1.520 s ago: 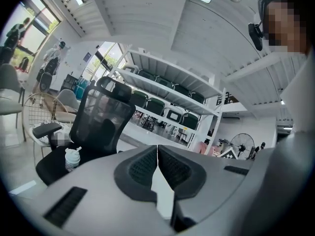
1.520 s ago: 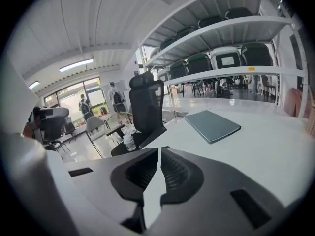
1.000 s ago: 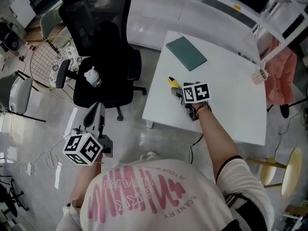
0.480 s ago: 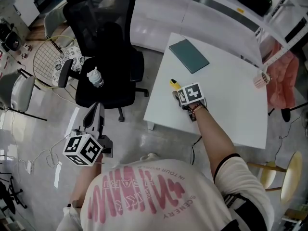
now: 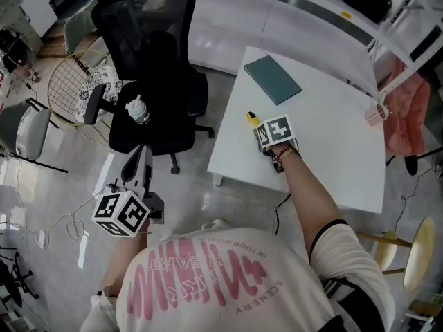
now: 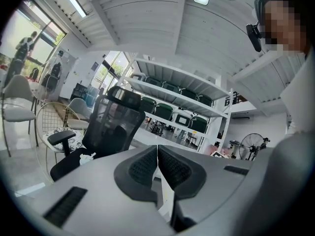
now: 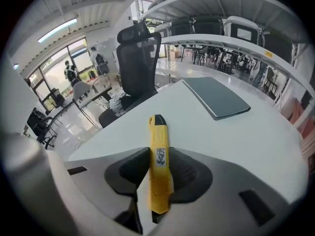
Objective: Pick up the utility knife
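Observation:
The yellow utility knife lies on the white table, pointing away from me, with its black tip toward the far edge. My right gripper points steeply down over it. Its jaws are closing, and both pads touch the knife's sides. In the head view only the knife's yellow end shows past the right gripper, near the table's left edge. My left gripper hangs over the floor beside the chair, level and shut with nothing in it; in its own view the left gripper has its pads together.
A dark green notebook lies at the table's far left corner. A black office chair with a white bottle on its seat stands left of the table. A pink cloth hangs at the right, and a stool stands nearby.
My right gripper shifted slightly left onto the knife, so less of the knife shows beyond it. The left gripper stayed where it was.

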The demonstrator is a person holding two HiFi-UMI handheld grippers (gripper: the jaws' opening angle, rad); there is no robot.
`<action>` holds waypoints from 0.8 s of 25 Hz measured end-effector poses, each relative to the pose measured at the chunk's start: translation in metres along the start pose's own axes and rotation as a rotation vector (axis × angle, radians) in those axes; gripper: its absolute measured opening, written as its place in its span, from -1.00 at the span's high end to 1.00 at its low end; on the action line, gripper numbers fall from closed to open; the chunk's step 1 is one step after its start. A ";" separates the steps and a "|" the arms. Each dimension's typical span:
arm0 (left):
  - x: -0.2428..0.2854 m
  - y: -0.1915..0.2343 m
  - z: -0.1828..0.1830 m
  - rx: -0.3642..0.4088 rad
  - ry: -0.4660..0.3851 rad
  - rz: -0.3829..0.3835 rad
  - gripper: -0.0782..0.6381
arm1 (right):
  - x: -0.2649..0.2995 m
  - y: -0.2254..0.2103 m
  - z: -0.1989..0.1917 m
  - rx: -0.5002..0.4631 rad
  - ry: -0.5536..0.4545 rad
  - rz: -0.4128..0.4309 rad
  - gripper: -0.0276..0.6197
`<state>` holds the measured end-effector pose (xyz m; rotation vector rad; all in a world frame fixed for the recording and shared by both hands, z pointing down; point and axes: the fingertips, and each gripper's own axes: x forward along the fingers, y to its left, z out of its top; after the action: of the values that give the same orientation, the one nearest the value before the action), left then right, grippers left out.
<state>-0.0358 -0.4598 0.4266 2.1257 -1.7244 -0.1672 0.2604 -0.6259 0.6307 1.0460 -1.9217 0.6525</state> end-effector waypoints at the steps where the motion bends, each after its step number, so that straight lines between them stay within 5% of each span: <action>1: -0.001 0.000 0.001 0.001 -0.002 0.001 0.71 | 0.000 0.000 0.000 -0.001 0.001 0.000 0.49; 20: 0.002 -0.006 0.000 0.000 -0.004 -0.007 0.71 | -0.009 -0.005 -0.006 0.066 -0.037 -0.044 0.51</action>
<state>-0.0296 -0.4604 0.4248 2.1325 -1.7197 -0.1739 0.2699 -0.6205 0.6264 1.1457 -1.9148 0.6801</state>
